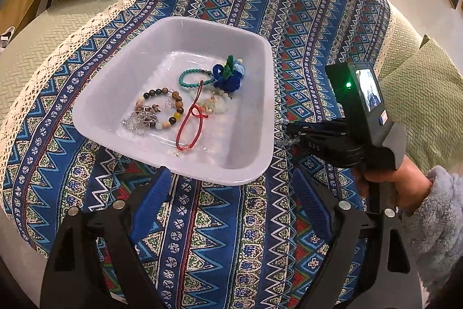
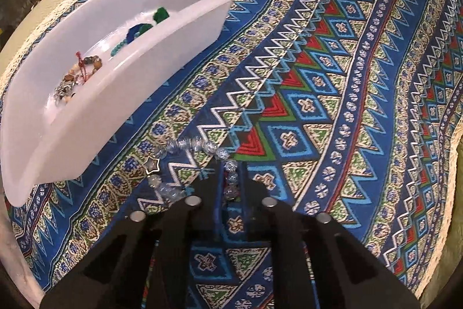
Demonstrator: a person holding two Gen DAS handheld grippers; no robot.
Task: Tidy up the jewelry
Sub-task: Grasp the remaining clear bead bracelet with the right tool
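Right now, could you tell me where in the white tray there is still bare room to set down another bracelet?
The white tray is bare along its far wall and its right side, beside the blue flower piece. Its near right corner, past the red cord bracelet, is free too. The centre-left is crowded: the brown bead bracelet and turquoise bracelet lie close together.

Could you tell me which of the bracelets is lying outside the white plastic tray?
The clear crackle-glass bead bracelet with a star charm lies on the patterned cloth beside the white plastic tray, in the right gripper. The others lie in the tray.
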